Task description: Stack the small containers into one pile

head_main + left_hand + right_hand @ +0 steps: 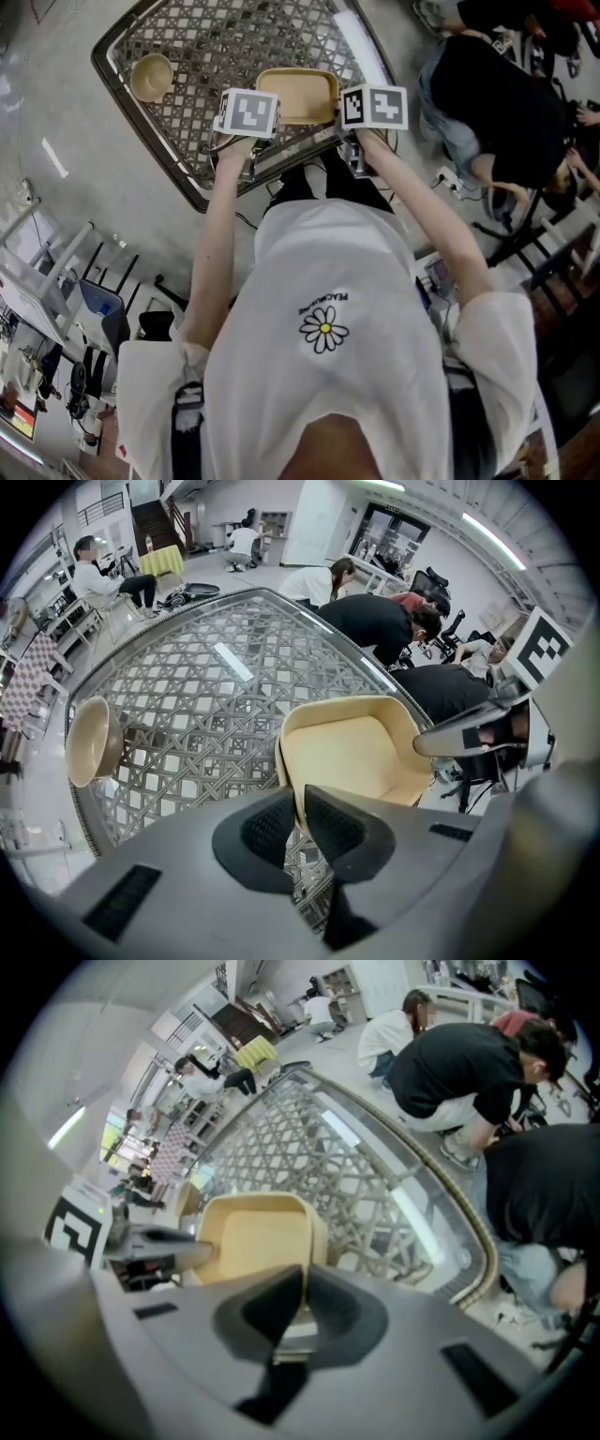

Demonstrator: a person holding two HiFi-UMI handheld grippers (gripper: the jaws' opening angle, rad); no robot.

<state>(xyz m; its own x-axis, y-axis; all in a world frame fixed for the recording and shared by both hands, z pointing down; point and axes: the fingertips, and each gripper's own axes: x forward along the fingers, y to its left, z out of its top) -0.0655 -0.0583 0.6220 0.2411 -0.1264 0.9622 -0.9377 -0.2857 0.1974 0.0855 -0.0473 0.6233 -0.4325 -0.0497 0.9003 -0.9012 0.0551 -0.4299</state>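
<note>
Left gripper (300, 803) is closed narrowly on the near-left rim of the square container (361, 752). The right gripper (305, 1285) is clamped on the near-right rim. The square container is at the near edge of the glass table (216, 682). The round bowl (92, 741) stands well apart to the left.

Risk: each grip takes only a thin rim, so unequal lifting would likely tilt the container and let it slip free.

Risk: the bowl may slide on the glass if nudged.
</note>
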